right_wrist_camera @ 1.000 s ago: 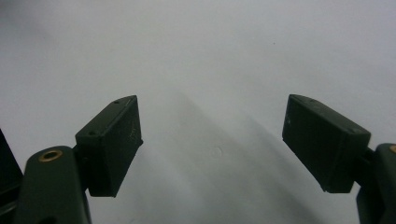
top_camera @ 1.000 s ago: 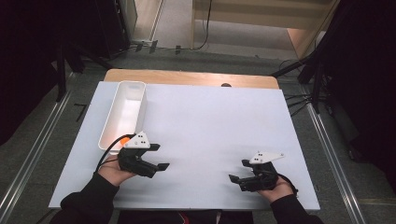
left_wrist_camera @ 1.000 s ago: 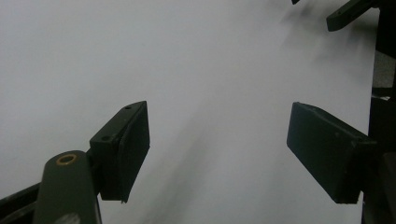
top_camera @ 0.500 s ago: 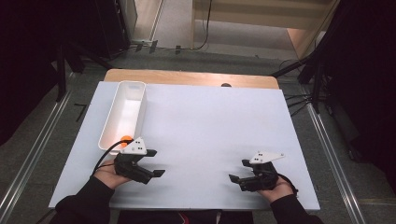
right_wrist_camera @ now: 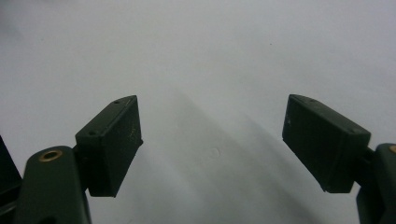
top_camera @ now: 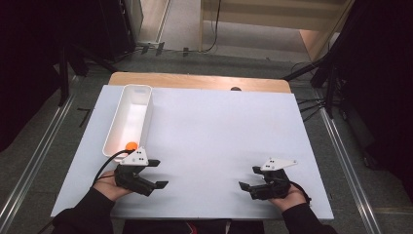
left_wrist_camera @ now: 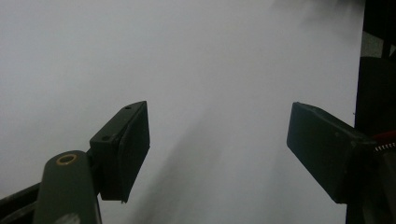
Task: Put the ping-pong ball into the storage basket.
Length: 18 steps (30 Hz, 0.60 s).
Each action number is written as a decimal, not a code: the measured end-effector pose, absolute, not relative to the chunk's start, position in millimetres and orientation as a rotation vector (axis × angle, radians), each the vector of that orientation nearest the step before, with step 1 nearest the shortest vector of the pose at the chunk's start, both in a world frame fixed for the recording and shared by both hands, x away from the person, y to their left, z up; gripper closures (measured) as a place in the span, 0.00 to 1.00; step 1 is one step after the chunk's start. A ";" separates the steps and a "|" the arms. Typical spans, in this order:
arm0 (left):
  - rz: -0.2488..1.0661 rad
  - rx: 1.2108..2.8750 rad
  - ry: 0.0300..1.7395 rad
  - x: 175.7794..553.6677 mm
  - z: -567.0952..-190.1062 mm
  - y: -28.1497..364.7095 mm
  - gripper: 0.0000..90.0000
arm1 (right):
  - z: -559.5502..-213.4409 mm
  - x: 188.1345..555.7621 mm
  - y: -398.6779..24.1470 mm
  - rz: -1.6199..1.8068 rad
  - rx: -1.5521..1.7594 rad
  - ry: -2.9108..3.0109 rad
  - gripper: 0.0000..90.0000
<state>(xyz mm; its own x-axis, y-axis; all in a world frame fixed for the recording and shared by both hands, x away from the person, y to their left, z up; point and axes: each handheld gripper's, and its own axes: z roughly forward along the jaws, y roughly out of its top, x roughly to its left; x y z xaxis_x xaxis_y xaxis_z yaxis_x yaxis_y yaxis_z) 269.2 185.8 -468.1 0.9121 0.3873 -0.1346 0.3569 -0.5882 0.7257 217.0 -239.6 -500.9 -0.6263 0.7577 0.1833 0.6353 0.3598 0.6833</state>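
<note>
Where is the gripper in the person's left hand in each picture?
High view: the left gripper is at the lower left, just below the near end of the white bin, jaws open.
Left gripper view: the left gripper shows as two black jaws rising from the bottom, wide apart.
Right gripper view: these jaws belong to the right gripper.
Shared landmark: the white tabletop lies under the jaws.

Bright table (top_camera: 219,126) — dark, dim surroundings
</note>
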 end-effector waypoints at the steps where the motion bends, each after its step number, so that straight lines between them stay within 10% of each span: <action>1: 0.047 2.250 0.521 268.9 -468.1 186.6 0.25 | -501.0 217.1 -239.6 1.118 1.265 2.451 0.21; 18: 0.058 2.265 0.503 263.7 -469.7 193.3 0.25 | -501.4 217.2 -239.2 1.116 1.267 2.448 0.21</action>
